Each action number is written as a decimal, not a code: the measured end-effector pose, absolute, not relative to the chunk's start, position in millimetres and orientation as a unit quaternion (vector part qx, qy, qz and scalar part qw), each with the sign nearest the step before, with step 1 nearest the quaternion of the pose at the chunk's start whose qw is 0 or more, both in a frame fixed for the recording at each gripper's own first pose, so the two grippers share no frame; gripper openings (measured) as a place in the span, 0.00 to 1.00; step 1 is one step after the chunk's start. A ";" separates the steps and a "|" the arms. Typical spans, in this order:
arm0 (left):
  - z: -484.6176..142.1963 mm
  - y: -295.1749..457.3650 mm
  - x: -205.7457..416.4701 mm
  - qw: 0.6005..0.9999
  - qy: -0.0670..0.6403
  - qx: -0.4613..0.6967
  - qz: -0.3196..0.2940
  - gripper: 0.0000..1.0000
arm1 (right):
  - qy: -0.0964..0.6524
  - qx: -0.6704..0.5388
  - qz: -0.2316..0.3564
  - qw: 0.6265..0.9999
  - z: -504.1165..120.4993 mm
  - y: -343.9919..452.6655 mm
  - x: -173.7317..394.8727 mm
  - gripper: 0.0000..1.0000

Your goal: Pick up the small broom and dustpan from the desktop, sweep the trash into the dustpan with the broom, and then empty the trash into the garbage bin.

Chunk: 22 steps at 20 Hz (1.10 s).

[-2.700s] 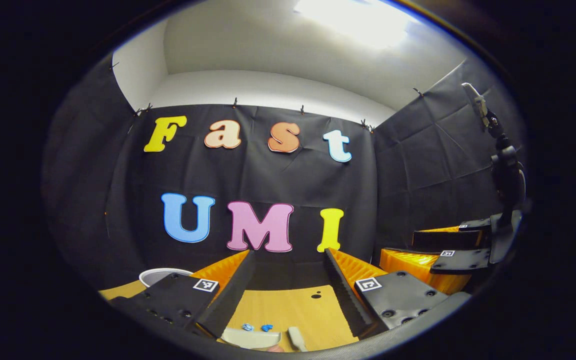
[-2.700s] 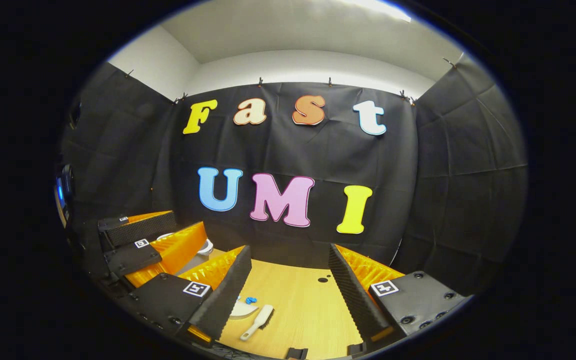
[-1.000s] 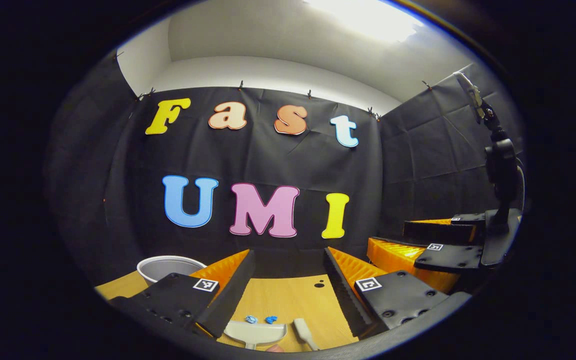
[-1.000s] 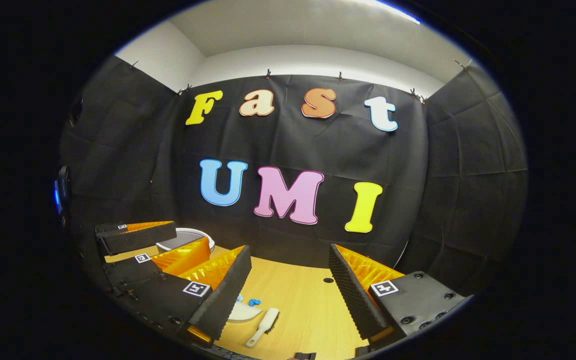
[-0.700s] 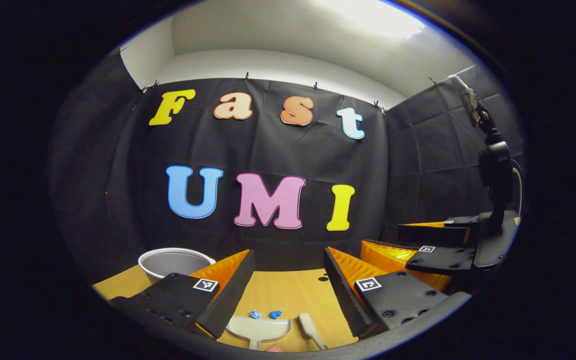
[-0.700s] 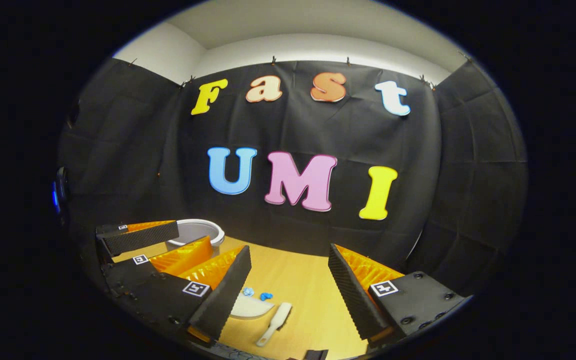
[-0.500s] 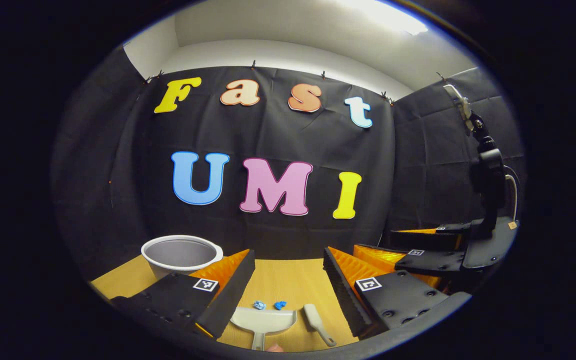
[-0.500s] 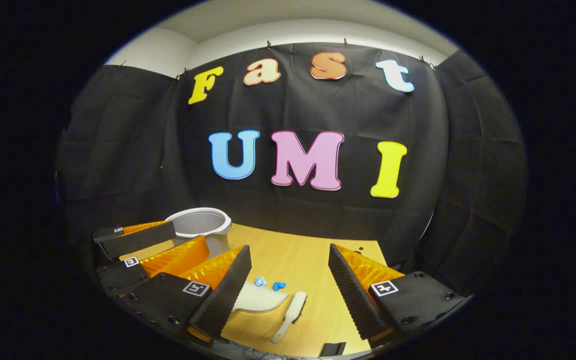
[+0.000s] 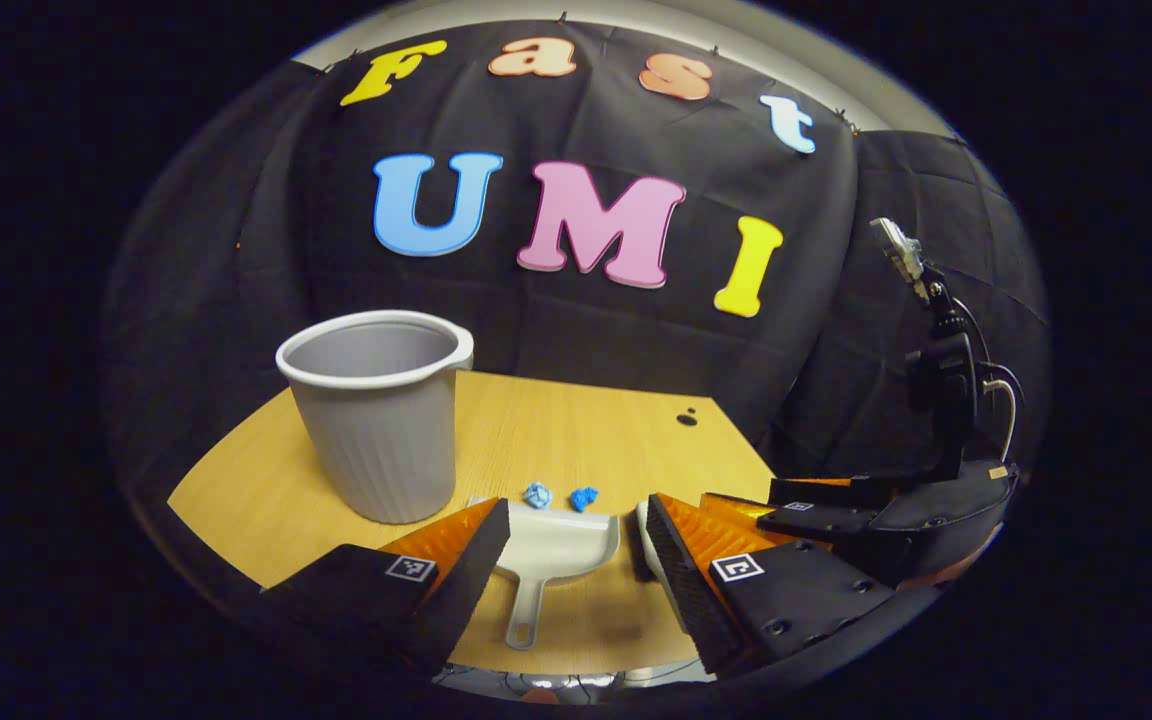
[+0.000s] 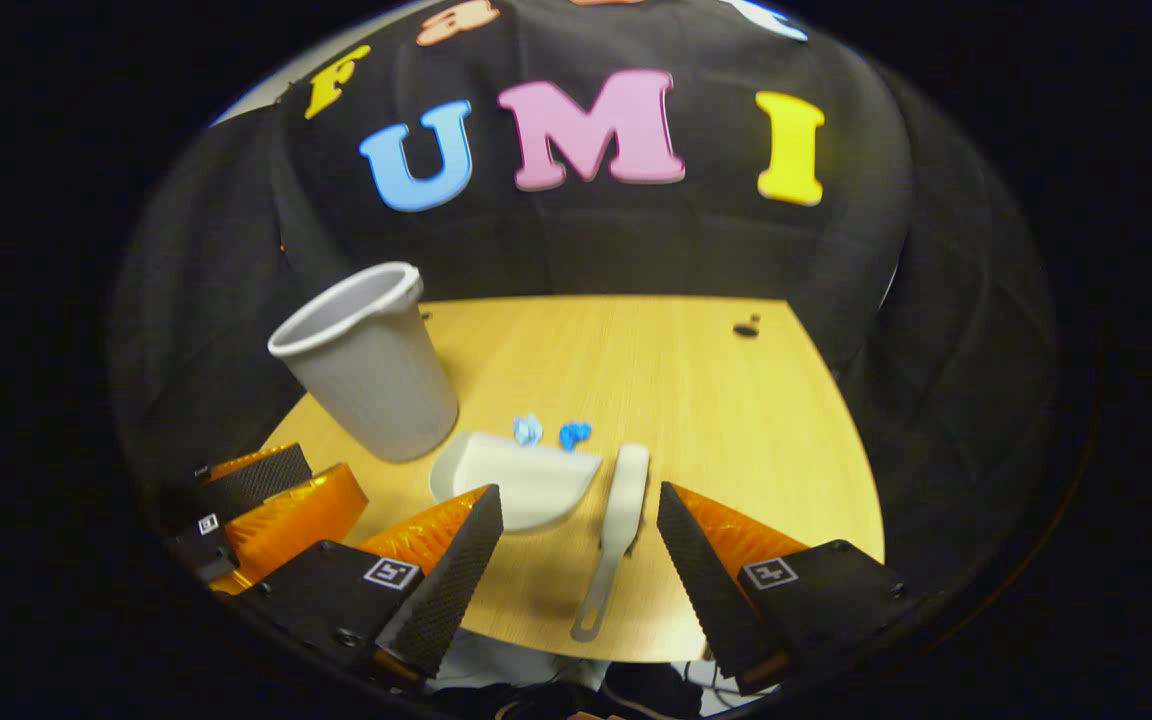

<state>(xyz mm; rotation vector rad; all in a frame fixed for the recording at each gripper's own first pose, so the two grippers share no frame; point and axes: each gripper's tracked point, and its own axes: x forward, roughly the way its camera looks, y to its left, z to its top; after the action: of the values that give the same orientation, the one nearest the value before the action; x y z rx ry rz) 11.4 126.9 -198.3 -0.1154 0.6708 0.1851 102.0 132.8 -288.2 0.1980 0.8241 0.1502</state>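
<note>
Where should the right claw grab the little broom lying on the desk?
Probably the slim handle of the broom, which points toward the desk's near edge. The right claw, open above it, could come straight down, fingers straddling the handle, clear of the dustpan lying alongside.

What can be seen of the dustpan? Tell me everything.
The dustpan is small, off-white and looks like plastic, with a shallow curved scoop and a thin handle ending in a hanging hole. It lies flat on the desktop, mouth toward two blue scraps, handle toward the near edge. The bin stands close on its left; the broom lies apart on its right. Both grippers hover open above; nothing grips it.
</note>
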 end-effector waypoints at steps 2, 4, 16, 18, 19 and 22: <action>-226.7 130.5 15.7 0.913 0.392 -0.061 0.096 0.83 | 0.458 0.109 0.072 0.879 -327.9 131.0 107.3 0.98; -255.8 129.8 9.5 0.865 0.488 -0.061 0.106 0.83 | 0.508 0.122 0.076 0.849 -357.6 133.1 104.3 0.92; -328.4 122.7 33.8 0.710 0.691 -0.046 0.127 0.85 | 0.634 0.174 0.112 0.745 -421.1 145.3 103.9 0.89; -340.8 127.6 36.8 0.697 0.704 -0.059 0.122 0.85 | 0.639 0.186 0.103 0.740 -420.6 149.8 108.0 0.95; -344.4 128.9 37.5 0.691 0.710 -0.063 0.120 0.85 | 0.641 0.184 0.097 0.738 -421.4 149.7 107.4 0.94; -356.5 136.0 40.7 0.683 0.720 -0.050 0.111 0.85 | 0.646 0.172 0.086 0.738 -424.1 148.0 105.1 0.84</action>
<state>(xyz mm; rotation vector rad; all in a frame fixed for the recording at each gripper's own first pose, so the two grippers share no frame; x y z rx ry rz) 40.7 136.0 -356.5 -0.1125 1.6154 0.2495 105.1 148.0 -424.1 0.3780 1.4187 0.1893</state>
